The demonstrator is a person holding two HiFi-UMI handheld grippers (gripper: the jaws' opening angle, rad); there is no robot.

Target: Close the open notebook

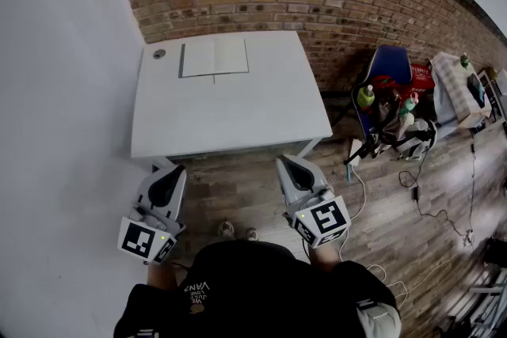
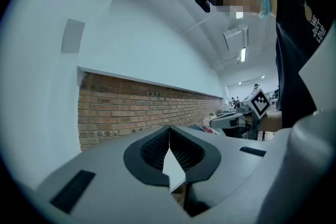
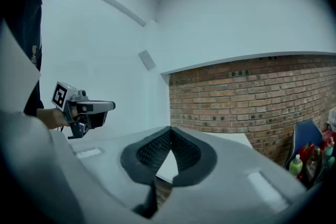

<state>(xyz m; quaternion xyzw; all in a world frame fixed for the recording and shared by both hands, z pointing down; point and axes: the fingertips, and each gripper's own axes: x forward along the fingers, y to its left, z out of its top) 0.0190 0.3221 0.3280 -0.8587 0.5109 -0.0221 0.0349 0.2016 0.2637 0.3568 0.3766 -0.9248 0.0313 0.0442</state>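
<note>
An open notebook (image 1: 215,57) with white pages lies flat at the far side of the white table (image 1: 230,115), near the brick wall. My left gripper (image 1: 169,172) hangs short of the table's near left corner, its jaws touching with nothing between them. My right gripper (image 1: 290,167) is held at the near right corner, jaws also meeting and empty. Both are well short of the notebook. In the left gripper view the left gripper (image 2: 169,131) tips meet in front of the brick wall. In the right gripper view the right gripper (image 3: 170,132) tips meet too, and the left gripper (image 3: 84,109) shows at the left.
A small round grey fitting (image 1: 159,54) sits in the table's far left corner. A blue chair (image 1: 388,87) loaded with bottles and bags stands to the right, with cables (image 1: 432,194) trailing over the wooden floor. A white wall (image 1: 55,131) runs along the left.
</note>
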